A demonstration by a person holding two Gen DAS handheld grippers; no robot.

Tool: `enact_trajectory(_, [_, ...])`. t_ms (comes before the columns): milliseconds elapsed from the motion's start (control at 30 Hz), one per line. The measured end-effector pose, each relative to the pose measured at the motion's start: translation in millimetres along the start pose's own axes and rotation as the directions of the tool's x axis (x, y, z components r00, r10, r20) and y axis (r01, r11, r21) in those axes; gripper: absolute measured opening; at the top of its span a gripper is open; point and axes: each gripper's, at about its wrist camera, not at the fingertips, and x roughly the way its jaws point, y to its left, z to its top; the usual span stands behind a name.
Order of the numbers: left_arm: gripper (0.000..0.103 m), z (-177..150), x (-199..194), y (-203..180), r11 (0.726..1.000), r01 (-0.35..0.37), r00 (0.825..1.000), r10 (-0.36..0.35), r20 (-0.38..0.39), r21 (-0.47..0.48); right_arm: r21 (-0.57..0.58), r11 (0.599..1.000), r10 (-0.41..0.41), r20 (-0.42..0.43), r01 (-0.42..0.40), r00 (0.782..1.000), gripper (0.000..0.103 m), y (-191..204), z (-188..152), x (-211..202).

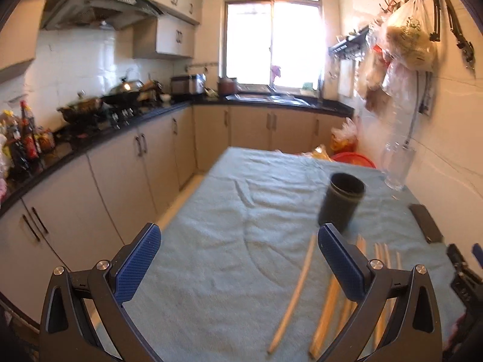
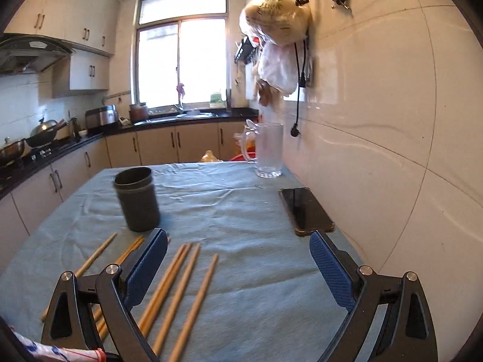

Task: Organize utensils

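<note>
While both tongs are held above the near end of the bench [image 2: 241,211], nothing is gripped by either. The left tongs [image 1: 238,259] are spread wide, blue pads facing each other across bare blue-grey cloth [image 1: 211,241], and the right tongs [image 2: 238,265] are spread just as wide over the cloth, with several chopsticks seen between and below the fingers.

The wooden chopsticks [image 2: 181,286] are laid loose on the cloth at the near end of the bench, roughly parallel and pointing away from the cameras. In the right wrist view, four are seen in the gap between the fingers, two of them lying against each other, and more are partly hidden behind the left finger [image 2: 148,268]; one is set apart farther to the left. The exact count cannot be told, as some are covered. In the left wrist view the same sticks are found around and behind the right finger [image 1: 341,265], with one pale stick [image 1: 294,292] lying alone to its left.

A dark cylindrical holder [image 2: 137,199] is stood upright on the cloth just beyond the chopstick tips, and appears empty, though its inside is poorly seen. A black phone [image 2: 306,209] is laid flat near the wall-side edge, well apart from the holder. A clear glass jug [image 2: 267,150] is stood at the far corner beside the tiled wall [image 2: 377,120].
</note>
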Motion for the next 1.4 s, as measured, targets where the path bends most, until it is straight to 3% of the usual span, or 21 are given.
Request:
enact_trajectory(333, [0.103,-15,-4,-2,0.998,-0.046,0.999,0.047,-0.010,0.052,-0.032,0.999,0.010,0.044,-0.009,0.999,0.098,8,-6,-33])
enact_trajectory(667, [0.103,-26,3,-9,0.996,-0.035,0.999,0.038,-0.036,0.084,-0.009,1.000,0.020,-0.052,-0.020,0.998,0.098,8,-17,-20])
enact_trajectory(1200, [0.103,-40,41,-15,0.989,-0.008,0.983,0.035,-0.180,0.149,-0.013,0.999,0.032,-0.174,-0.034,0.984,0.098,14,-31,9])
enact_trajectory(1400, [0.103,-33,52,-24,0.972,0.027,0.980,0.020,-0.199,0.232,-0.010,0.998,0.065,-0.222,-0.069,0.973,0.098,10,-32,19])
